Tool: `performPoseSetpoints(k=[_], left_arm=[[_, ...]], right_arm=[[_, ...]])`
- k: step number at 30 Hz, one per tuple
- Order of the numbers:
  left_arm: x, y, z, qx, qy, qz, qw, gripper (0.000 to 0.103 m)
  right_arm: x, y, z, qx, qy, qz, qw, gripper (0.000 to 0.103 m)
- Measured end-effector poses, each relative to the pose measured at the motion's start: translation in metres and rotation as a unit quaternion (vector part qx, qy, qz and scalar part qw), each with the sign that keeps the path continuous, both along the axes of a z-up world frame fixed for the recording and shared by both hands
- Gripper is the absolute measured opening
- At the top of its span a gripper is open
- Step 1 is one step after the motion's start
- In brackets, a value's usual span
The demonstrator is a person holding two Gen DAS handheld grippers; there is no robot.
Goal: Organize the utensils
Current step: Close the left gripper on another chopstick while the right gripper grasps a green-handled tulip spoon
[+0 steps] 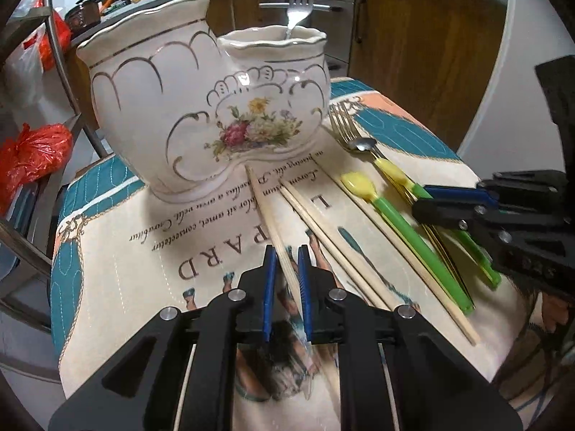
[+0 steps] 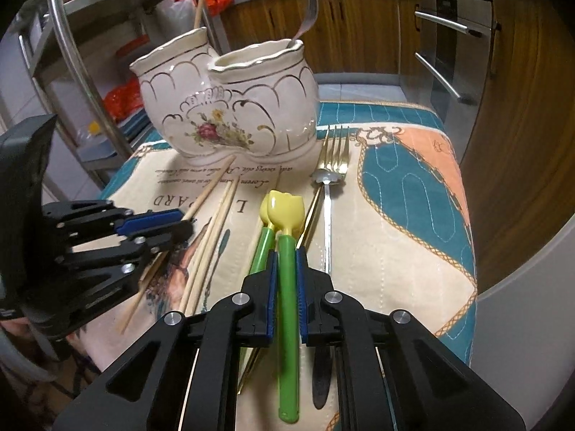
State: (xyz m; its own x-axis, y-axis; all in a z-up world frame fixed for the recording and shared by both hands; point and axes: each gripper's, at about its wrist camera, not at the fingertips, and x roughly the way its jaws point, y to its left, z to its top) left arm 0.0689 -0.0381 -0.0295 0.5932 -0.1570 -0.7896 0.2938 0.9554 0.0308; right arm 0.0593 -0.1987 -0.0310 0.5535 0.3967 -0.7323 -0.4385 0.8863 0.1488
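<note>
Here, on a printed cloth (image 1: 118, 251) whose upside-down lettering reads "Lorem ipsum" in script and, larger, "PARD", the left gripper (image 1: 287, 251) is closed on a wooden chopstick (image 1: 267, 212) whose long axis runs from near to far, its tip at the foot of a floral ceramic holder (image 1: 215, 107). To the right, the right gripper (image 2: 286, 255) clamps a green-handled spoon (image 2: 287, 251), its yellow bowl pointing far toward the holder, beside a silver spoon (image 2: 327, 215) and a gold fork (image 2: 336, 151).
</note>
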Motion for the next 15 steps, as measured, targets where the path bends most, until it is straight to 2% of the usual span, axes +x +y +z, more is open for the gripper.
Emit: performPoseSetpoints(k=[7,15], left_arm=[[0.001,0.005,0.002,-0.008,0.0,0.009,0.9999,0.006],[-0.014,0.016,0.02,-0.02,-0.021,0.002,0.9996,0.006]], right_arm=[[-0.008,-0.009,0.019,0.028,-0.05,-0.004,0.998,0.011],[-0.013,-0.012,0.032,0.047,-0.089,-0.01,0.995,0.011]])
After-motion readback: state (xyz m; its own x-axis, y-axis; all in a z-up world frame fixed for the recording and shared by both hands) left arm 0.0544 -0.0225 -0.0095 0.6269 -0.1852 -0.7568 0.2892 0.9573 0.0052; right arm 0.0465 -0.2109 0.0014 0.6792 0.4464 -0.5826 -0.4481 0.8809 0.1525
